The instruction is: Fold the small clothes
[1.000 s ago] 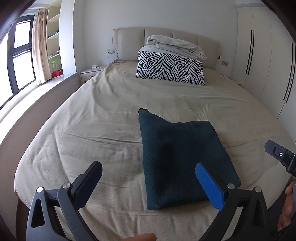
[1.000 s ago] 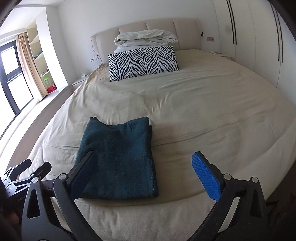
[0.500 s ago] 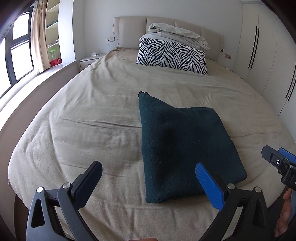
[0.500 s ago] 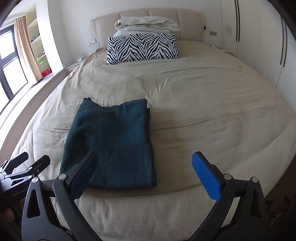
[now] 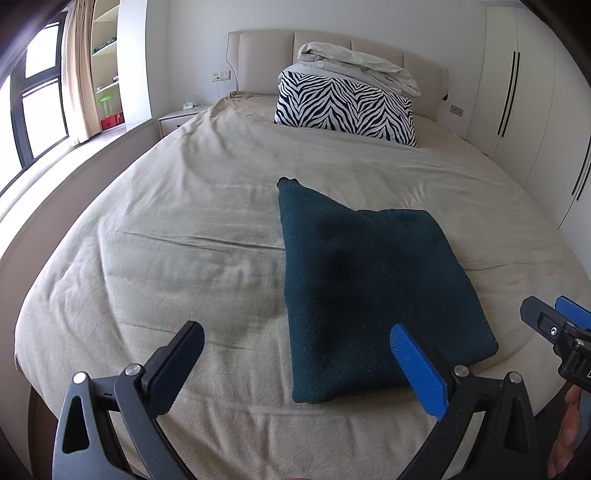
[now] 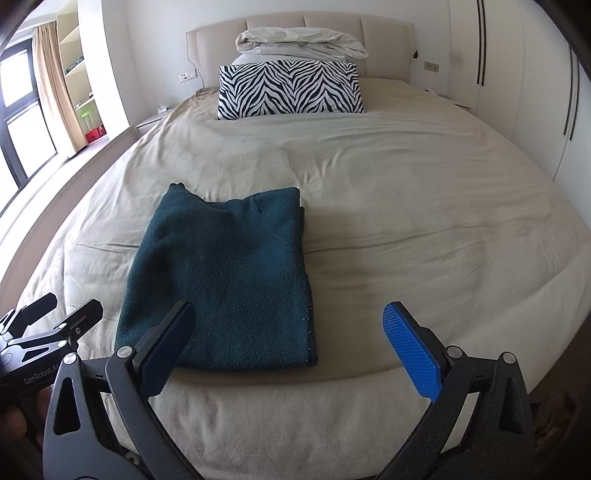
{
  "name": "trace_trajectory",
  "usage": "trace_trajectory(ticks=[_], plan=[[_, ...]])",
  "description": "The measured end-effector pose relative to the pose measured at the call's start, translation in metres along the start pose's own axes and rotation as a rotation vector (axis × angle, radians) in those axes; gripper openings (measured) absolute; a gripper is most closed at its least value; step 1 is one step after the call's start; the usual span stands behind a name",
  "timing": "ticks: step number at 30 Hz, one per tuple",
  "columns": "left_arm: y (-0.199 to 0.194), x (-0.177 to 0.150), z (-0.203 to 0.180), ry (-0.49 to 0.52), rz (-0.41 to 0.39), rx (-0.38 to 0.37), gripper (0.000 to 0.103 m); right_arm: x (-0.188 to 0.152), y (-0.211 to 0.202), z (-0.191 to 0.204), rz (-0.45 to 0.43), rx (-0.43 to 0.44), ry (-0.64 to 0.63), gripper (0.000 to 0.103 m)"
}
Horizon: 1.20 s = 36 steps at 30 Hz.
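We hold both tools low over the near edge of the bed (image 5: 155, 229), each pointing forward toward the headboard (image 6: 295, 33), level and side by side. Our left gripper (image 5: 295, 363) has its jaws spread wide with nothing between them: the black finger sits over bare sheet to the left, and the blue finger overlaps the near right part of the dark green folded garment (image 5: 362, 280) in the view, though we cannot tell whether it touches the cloth. Our right gripper (image 6: 291, 339) is likewise wide apart and holds nothing; its black finger shows over the near left portion of the garment (image 6: 229, 273) and its blue finger over bare sheet to the right. The garment lies flat near the foot of the bed, folded into a rough rectangle, with one narrow corner poking toward the far left. In the left wrist view the right gripper (image 5: 554, 325) shows at the far right edge, with fingertips of the hand (image 5: 565, 435) that carries it just below. In the right wrist view the left gripper (image 6: 55, 317) shows at the near left, just beside the garment's left edge. Well beyond, a zebra-striped pillow (image 6: 290, 90) stands against the headboard with a bundled pale duvet (image 6: 299, 42) on top.
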<state>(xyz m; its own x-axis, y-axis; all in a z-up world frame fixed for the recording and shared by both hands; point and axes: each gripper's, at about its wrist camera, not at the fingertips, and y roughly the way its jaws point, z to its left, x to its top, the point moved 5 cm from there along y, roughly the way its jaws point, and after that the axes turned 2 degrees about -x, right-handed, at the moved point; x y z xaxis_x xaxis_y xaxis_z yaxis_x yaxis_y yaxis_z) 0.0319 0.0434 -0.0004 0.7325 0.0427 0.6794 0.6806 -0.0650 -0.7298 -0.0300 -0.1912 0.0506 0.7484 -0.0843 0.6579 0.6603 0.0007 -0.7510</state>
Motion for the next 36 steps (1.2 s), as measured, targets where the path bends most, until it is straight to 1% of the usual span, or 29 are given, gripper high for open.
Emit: trace_trajectory(ticks=[36], plan=[[0.0059,-0.0077,0.0061,0.003,0.011,-0.005,0.103,-0.0023,0.0033,0.0047,0.013,0.007,0.000,0.103]])
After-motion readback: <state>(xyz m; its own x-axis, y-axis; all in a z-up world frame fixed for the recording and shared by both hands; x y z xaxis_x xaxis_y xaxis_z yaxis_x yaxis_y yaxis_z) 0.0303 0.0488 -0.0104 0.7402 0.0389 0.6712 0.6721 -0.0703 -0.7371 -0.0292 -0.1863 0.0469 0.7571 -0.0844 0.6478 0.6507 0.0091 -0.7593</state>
